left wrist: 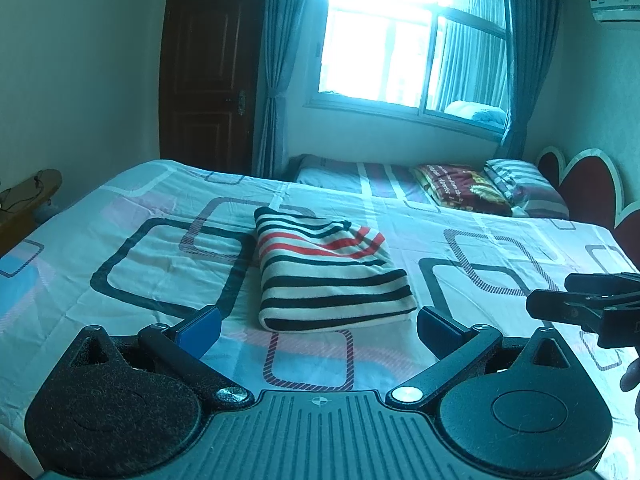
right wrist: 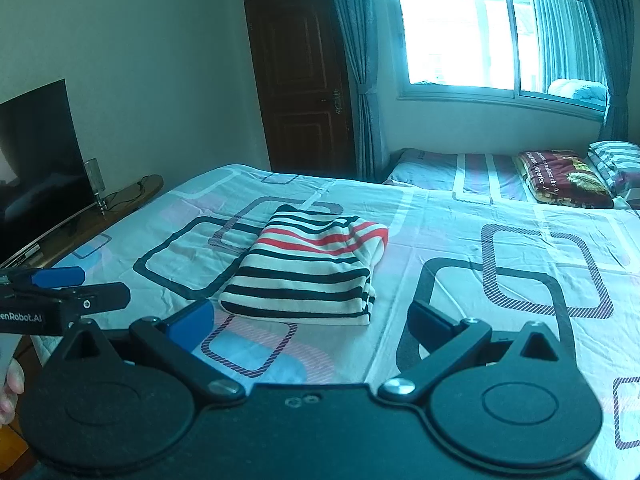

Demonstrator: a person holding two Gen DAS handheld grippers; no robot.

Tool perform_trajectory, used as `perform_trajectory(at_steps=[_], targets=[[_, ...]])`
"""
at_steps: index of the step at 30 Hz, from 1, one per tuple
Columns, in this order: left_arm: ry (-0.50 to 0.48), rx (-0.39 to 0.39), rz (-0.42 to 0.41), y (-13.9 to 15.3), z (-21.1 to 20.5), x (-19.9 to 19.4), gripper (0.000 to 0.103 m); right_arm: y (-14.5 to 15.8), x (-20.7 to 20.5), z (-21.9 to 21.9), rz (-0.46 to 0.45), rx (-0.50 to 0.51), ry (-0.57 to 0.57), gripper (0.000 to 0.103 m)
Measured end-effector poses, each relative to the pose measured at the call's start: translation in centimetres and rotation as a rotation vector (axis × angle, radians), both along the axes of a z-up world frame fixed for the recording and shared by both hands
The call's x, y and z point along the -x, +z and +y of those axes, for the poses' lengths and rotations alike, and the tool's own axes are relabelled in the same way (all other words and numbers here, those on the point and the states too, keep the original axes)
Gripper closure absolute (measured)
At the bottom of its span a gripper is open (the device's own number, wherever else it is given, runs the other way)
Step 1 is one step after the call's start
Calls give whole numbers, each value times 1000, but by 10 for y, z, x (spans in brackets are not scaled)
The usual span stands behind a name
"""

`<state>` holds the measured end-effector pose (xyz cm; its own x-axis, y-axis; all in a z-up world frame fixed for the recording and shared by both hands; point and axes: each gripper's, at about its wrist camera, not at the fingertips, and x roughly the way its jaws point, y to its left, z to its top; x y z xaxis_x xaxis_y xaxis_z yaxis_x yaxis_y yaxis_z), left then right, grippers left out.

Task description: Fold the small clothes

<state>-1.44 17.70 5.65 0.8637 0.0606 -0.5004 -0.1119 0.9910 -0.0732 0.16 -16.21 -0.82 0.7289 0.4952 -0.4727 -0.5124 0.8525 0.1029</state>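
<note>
A small striped garment, white with black and red stripes, lies folded in a compact bundle on the patterned bedsheet. It also shows in the right wrist view. My left gripper is open and empty, held just short of the bundle's near edge. My right gripper is open and empty too, a little back from the bundle. The right gripper shows from the side at the right edge of the left wrist view; the left gripper shows at the left edge of the right wrist view.
The bed fills the foreground. A second bed with a red blanket and a striped pillow stands behind. A TV on a wooden stand is at left. A dark door and window lie beyond.
</note>
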Motion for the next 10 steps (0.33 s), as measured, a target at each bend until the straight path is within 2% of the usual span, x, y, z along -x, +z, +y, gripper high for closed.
perform_trajectory(at_steps=[10], targets=[[6,-21,-42,0,-5,4,0,-2,-1,-1,5,2,13,1]])
